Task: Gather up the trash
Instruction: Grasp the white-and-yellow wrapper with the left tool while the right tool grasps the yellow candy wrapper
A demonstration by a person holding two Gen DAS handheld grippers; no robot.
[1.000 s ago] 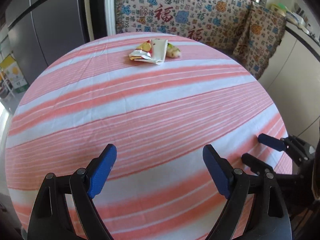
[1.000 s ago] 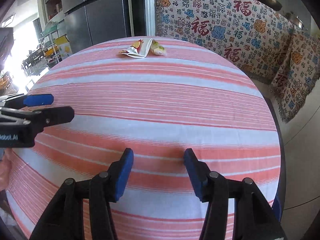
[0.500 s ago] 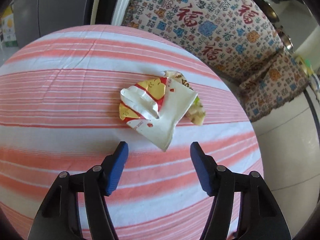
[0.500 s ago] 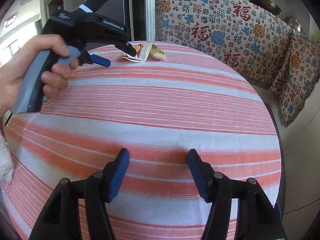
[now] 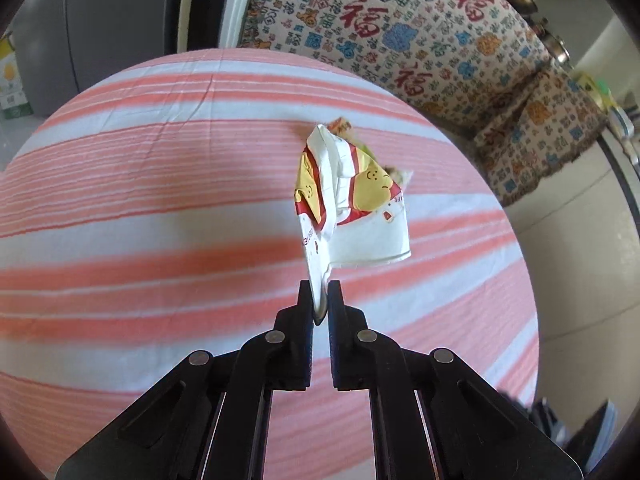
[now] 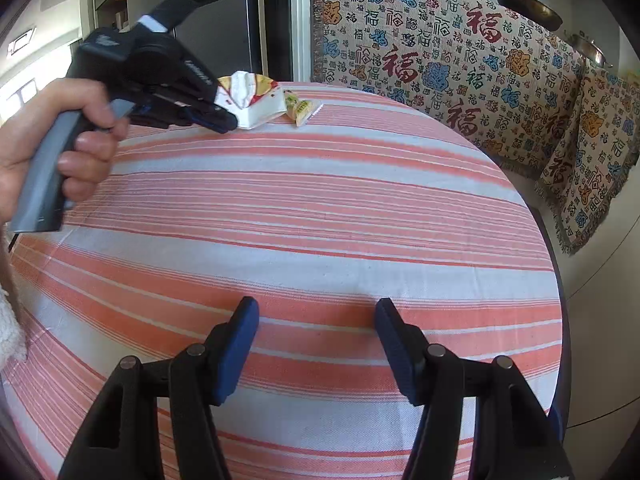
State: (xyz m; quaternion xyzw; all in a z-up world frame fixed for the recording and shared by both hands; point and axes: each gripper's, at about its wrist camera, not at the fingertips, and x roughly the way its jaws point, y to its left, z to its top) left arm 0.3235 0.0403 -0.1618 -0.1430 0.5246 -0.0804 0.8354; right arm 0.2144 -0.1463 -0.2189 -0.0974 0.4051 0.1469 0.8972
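A crumpled white wrapper (image 5: 352, 208) with red and yellow cartoon print hangs from my left gripper (image 5: 320, 304), whose jaws are shut on its lower corner. In the right wrist view the same wrapper (image 6: 256, 98) is lifted at the far side of the round table, gripped by the left gripper (image 6: 228, 122) in a person's hand. A small yellow-green snack packet (image 6: 300, 108) lies on the cloth just right of it; the left wrist view shows only its edge (image 5: 340, 124) behind the wrapper. My right gripper (image 6: 316, 344) stands open over the near part of the table, nothing between its fingers.
The round table carries a pink-and-white striped cloth (image 6: 320, 208). A bench covered in patterned fabric (image 6: 460, 64) curves behind and right of it. A grey refrigerator (image 6: 216, 12) stands beyond the far edge. Pans (image 6: 528, 4) rest on the counter behind the bench.
My left gripper crossed the table to the wrapper, closed on its corner and lifted it off the cloth. The right gripper kept its place and stayed open.
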